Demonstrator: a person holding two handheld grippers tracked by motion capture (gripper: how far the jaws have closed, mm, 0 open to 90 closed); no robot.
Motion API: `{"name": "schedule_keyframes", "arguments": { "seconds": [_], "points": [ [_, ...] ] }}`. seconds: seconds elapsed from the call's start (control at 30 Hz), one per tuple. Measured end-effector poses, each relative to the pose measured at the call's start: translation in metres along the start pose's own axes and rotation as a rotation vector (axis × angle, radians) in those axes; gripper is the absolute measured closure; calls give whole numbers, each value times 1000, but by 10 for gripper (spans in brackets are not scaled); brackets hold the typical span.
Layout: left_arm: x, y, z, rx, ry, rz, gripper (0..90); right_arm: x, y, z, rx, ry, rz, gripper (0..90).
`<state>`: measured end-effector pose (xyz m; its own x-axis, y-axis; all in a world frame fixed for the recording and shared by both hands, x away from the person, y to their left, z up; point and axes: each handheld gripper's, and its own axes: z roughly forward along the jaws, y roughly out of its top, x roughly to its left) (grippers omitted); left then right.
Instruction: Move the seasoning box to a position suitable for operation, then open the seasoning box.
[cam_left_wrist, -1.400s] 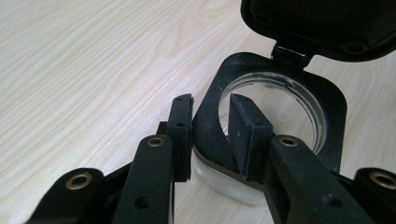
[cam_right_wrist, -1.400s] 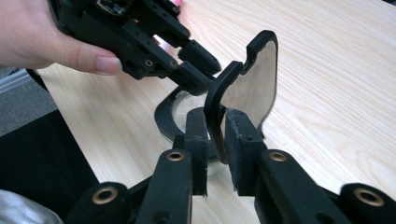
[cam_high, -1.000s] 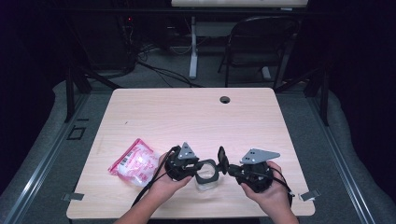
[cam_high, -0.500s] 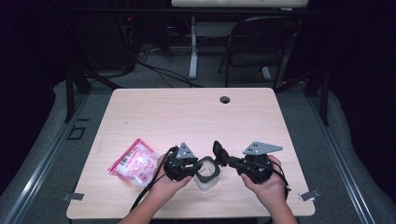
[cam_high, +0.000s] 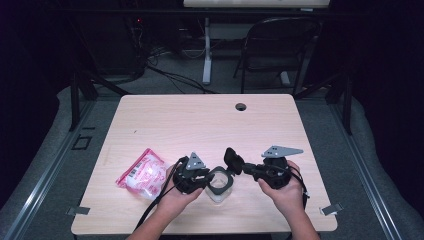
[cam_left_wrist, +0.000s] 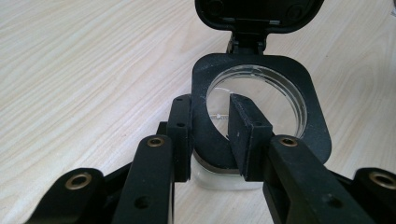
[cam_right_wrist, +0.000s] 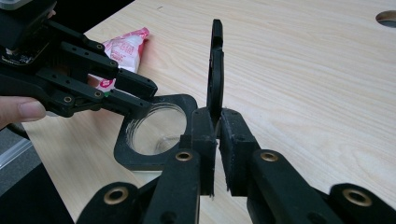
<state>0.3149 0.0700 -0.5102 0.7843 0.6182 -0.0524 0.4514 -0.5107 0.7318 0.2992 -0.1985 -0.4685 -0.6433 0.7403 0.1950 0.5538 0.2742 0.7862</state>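
**Black Jaws, Clear Jar, Pale Wood**

A pale, blond wood-grain table (cam_high: 200, 120) carries fine tan streaks and one dark round hole (cam_high: 241, 106). On it stands a clear jar (cam_high: 220, 189) with a black collar (cam_left_wrist: 261, 70) around its mouth and a black flip lid (cam_right_wrist: 215, 70). The left gripper (cam_left_wrist: 212, 135) and right gripper (cam_right_wrist: 215, 135) are matte black, their rivets brass-coloured; each carries a grey plate (cam_high: 282, 150) on top. A pouch (cam_high: 142, 174) beside them is pink and white, with red printing and a white barcode label. The floor (cam_high: 50, 165) around the table is grey, the room behind dark, a black chair (cam_high: 277, 50) among black cables.
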Motion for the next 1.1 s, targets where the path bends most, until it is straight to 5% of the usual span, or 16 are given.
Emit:
{"name": "schedule_keyframes", "arguments": {
  "seconds": [0.6, 1.1],
  "points": [
    [1, 1, -1, 1, 12, -11, 677, 4, -1, 0, 12, -3, -7, 804],
    [14, -2, -30, -35, 25, -40, 667, 19, 7, -10, 35, -26, -79, 724]
  ]
}}
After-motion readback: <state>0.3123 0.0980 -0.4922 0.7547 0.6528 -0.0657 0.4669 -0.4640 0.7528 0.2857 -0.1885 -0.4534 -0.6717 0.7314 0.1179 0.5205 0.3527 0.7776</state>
